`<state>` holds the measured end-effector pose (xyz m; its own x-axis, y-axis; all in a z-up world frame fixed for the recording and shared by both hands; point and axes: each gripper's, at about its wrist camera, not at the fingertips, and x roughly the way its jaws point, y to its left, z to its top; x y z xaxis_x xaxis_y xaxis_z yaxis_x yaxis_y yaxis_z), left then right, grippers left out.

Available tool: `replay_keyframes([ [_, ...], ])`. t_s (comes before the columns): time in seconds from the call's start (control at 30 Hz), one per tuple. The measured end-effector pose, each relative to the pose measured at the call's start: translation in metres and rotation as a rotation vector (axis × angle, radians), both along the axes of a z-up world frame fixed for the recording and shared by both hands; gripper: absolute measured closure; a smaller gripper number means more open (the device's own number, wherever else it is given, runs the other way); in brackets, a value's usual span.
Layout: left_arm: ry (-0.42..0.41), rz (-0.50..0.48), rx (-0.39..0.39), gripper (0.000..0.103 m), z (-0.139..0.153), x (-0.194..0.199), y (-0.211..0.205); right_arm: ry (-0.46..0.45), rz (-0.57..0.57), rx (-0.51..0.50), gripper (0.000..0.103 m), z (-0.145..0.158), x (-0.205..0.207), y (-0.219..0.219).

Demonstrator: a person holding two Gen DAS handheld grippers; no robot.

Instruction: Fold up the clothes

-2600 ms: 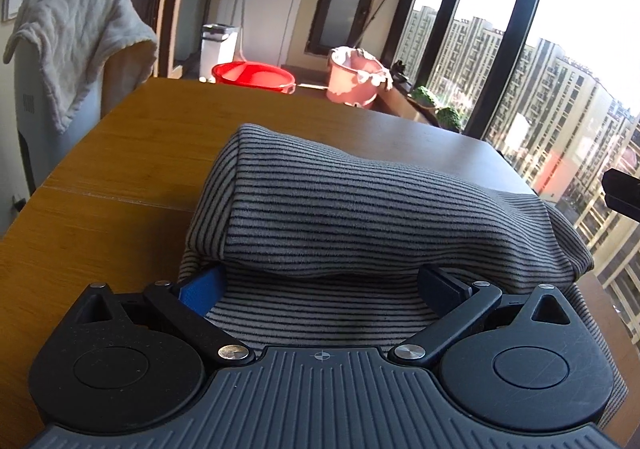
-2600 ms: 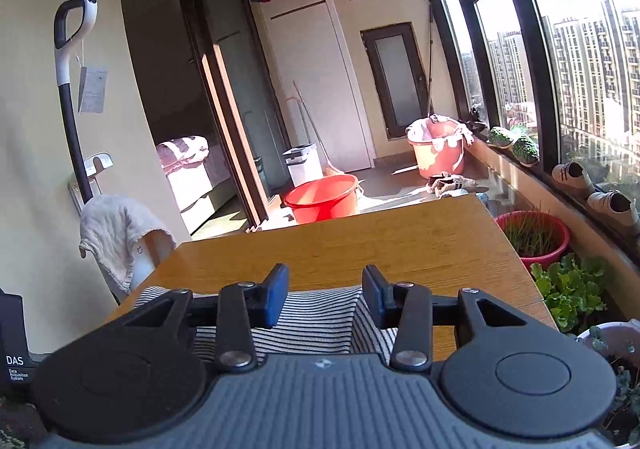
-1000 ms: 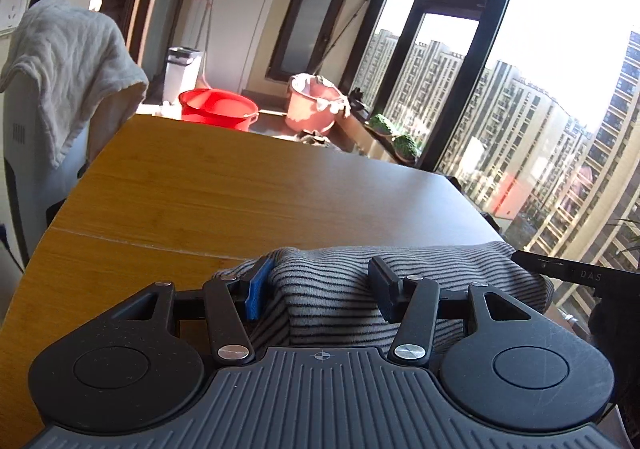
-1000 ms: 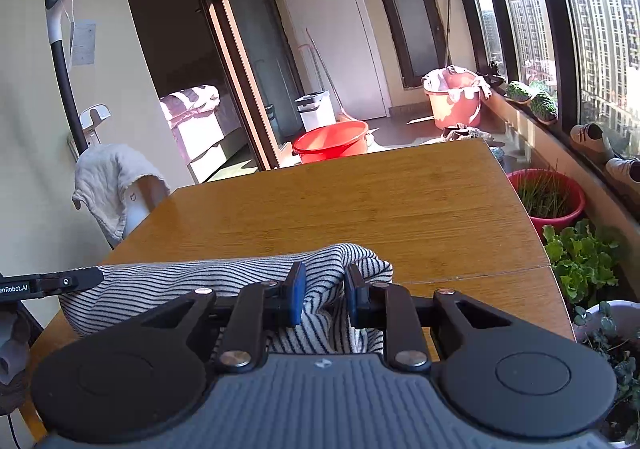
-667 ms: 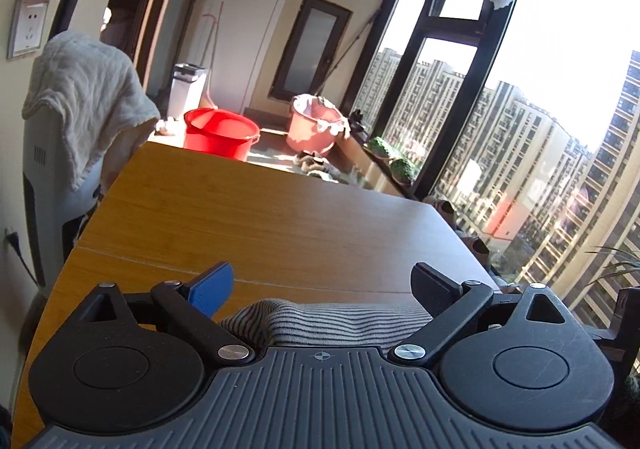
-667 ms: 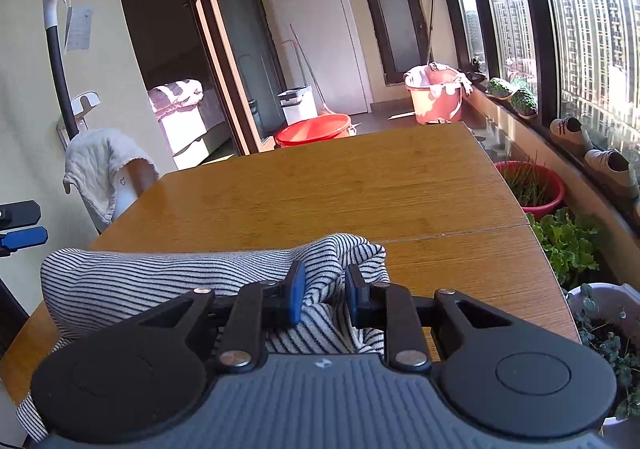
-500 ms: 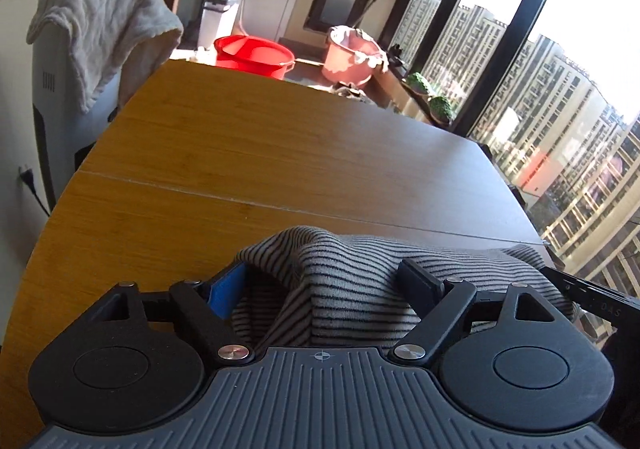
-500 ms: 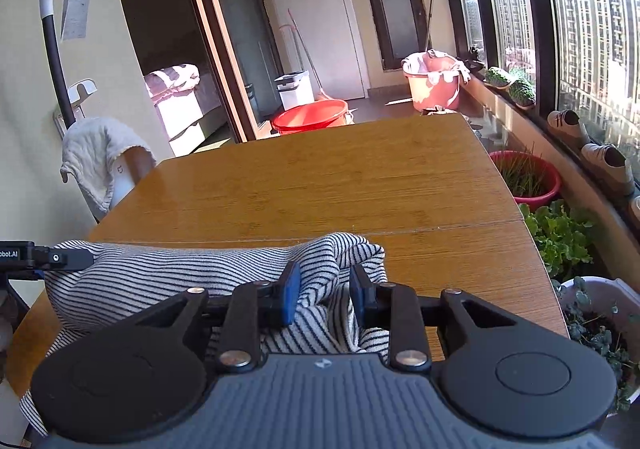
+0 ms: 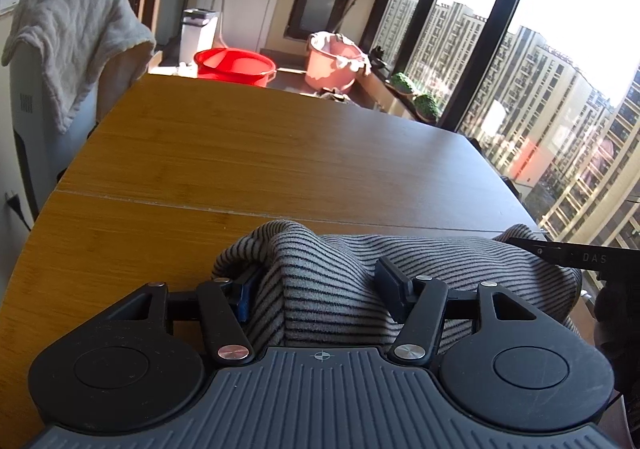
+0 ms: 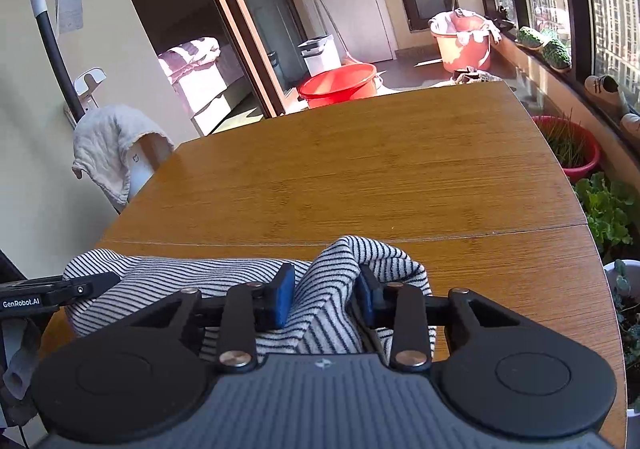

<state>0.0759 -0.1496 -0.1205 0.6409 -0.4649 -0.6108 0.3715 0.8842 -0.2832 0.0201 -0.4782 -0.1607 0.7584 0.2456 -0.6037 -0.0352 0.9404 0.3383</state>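
A grey striped garment [image 9: 440, 261] lies bunched at the near edge of a wooden table [image 9: 260, 153]. My left gripper [image 9: 316, 285] sits around its left end, jaws partly open with a fold of cloth between the fingers. My right gripper [image 10: 324, 293] sits at the right end of the same garment [image 10: 180, 277], jaws partly open around a raised fold [image 10: 372, 253]. Each gripper's tip shows at the edge of the other view.
A chair with a cream towel [image 9: 76, 37] stands at the table's left. A red basin [image 9: 234, 65] and a pink bucket [image 9: 334, 61] sit on the floor beyond. Potted plants [image 10: 608, 209] and a window line the right side.
The left gripper opened, dropped lower and closed in partway around the cloth again. The right gripper's jaws widened from a tight pinch on the fold. The garment has sunk towards the table.
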Motion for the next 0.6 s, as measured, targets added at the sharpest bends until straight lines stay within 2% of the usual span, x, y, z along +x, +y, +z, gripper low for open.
replay_keyframes([
  [0.13, -0.039, 0.036, -0.072, 0.057, 0.016, 0.036, 0.001, -0.099, -0.024, 0.097, 0.079, 0.014, 0.021, -0.006],
  [0.2, -0.105, 0.046, -0.103, 0.059, 0.033, 0.046, 0.005, -0.206, -0.021, 0.099, 0.081, 0.030, 0.025, -0.007],
  [0.27, -0.144, 0.039, -0.115, 0.059, 0.042, 0.042, 0.009, -0.262, -0.006, 0.080, 0.081, 0.038, 0.020, -0.009],
  [0.33, -0.147, 0.018, -0.100, 0.059, 0.040, 0.029, 0.013, -0.250, 0.009, 0.058, 0.081, 0.034, 0.011, -0.010],
  [0.4, -0.111, -0.007, -0.033, 0.059, 0.022, 0.013, 0.016, -0.206, 0.018, 0.026, 0.081, 0.023, -0.002, -0.010],
  [0.47, -0.070, -0.034, 0.013, 0.055, 0.002, -0.002, 0.022, -0.170, 0.024, 0.025, 0.080, 0.011, -0.013, -0.010],
  [0.53, -0.071, -0.058, -0.009, 0.053, 0.000, -0.015, 0.033, -0.156, 0.025, 0.041, 0.080, 0.004, -0.024, -0.010],
  [0.57, -0.076, -0.058, -0.043, 0.044, 0.005, -0.019, 0.040, -0.153, 0.021, 0.044, 0.080, 0.003, -0.028, -0.009],
  [0.6, -0.085, -0.047, -0.088, 0.030, 0.013, -0.021, 0.048, -0.149, 0.016, 0.043, 0.080, 0.003, -0.031, -0.008],
])
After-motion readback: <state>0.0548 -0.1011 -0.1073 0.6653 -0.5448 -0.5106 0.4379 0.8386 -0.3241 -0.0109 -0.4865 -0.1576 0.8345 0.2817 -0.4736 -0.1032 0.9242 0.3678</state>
